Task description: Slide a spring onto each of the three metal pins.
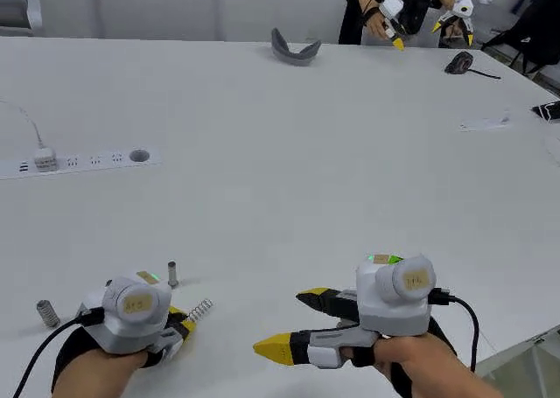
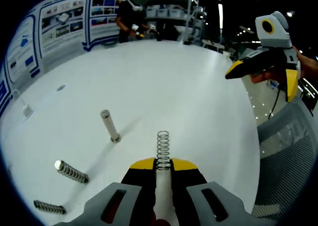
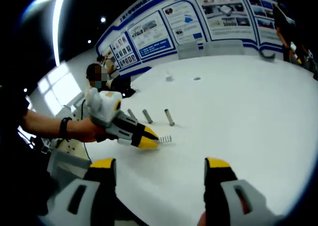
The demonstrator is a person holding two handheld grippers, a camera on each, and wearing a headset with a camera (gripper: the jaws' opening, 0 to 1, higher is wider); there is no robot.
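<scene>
Left gripper view is showing the left gripper (image 2: 156, 164) with its jaws pinching the near end of a spring (image 2: 163, 145). The rest of the coil is poking out past the yellow tips, over the white counter (image 2: 164, 77). A bare pin (image 2: 109, 125) is standing ahead of it and to the left, apart from the spring. Further left a sprung pin (image 2: 71, 171) and a second sprung pin (image 2: 48, 206) are sitting on the counter. The fisheye is bending them, so I cannot tell whether they are upright.

From the head view, the left gripper is sitting low at the near left, with the held spring pointing out just beside the bare pin, not touching it. The right gripper (image 1: 293, 321) is hovering at the near right, well apart from the pins. Its jaws are gaping wide and gripping nothing. Its own view is showing the same spread, the two yellow tips standing far apart with bare counter between them.

A power strip (image 1: 70, 162) is lying on the left of the counter and a grey curved thing (image 1: 295, 50) is lying near the far edge. Another person (image 1: 398, 13) is standing beyond it, holding two grippers. Posters (image 3: 218, 12) are lining the wall.
</scene>
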